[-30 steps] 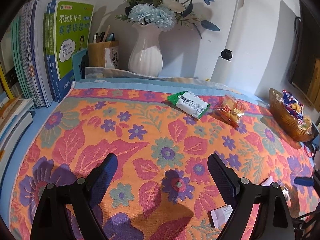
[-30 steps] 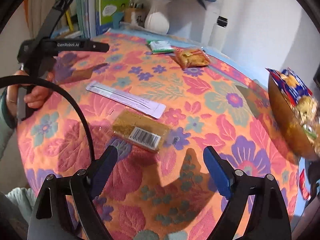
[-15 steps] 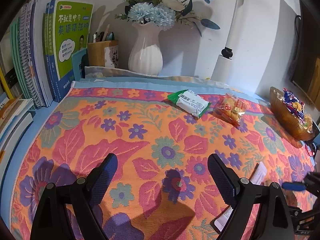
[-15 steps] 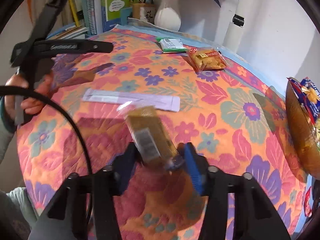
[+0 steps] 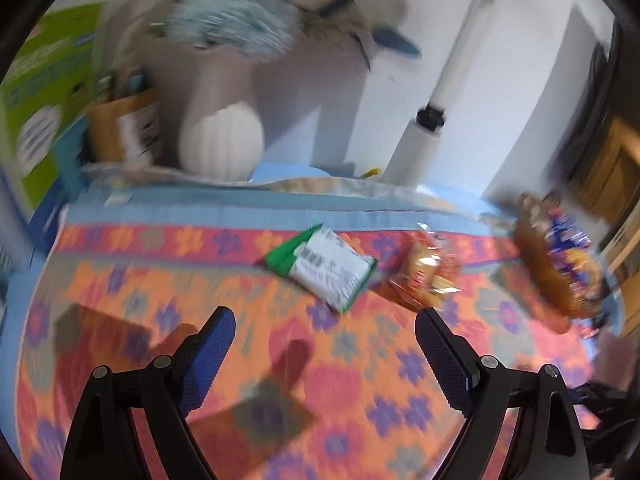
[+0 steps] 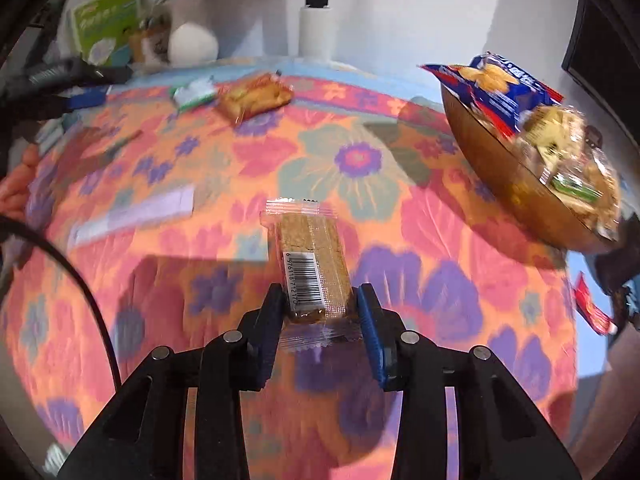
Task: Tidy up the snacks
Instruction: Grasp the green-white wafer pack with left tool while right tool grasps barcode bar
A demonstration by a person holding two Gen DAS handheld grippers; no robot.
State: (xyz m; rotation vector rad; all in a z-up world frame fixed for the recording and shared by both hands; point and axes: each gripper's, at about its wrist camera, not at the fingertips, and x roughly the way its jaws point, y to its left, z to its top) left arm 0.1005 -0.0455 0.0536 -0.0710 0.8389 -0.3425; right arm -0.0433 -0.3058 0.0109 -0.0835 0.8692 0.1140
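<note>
My right gripper (image 6: 320,304) is shut on a brown snack bar (image 6: 310,256) in a clear wrapper with a barcode, held above the floral cloth. A brown basket (image 6: 504,172) with several snack packs stands to its right; it also shows in the left wrist view (image 5: 548,276). My left gripper (image 5: 324,332) is open and empty above the cloth. Ahead of it lie a green-and-white packet (image 5: 324,266) and an orange snack pack (image 5: 424,276). Both also show in the right wrist view, the green packet (image 6: 192,94) and the orange pack (image 6: 254,98). A long white packet (image 6: 132,216) lies on the cloth at left.
A white vase (image 5: 220,140) with flowers, a pen holder (image 5: 124,128) and green books (image 5: 44,112) stand along the back wall. A white lamp post (image 5: 424,136) stands behind the cloth. A small red packet (image 6: 592,308) lies at the table's right edge.
My right gripper has lifted the snack bar and swung right toward the basket. My left gripper has moved forward toward the green packet and the orange pack; its view is blurred.
</note>
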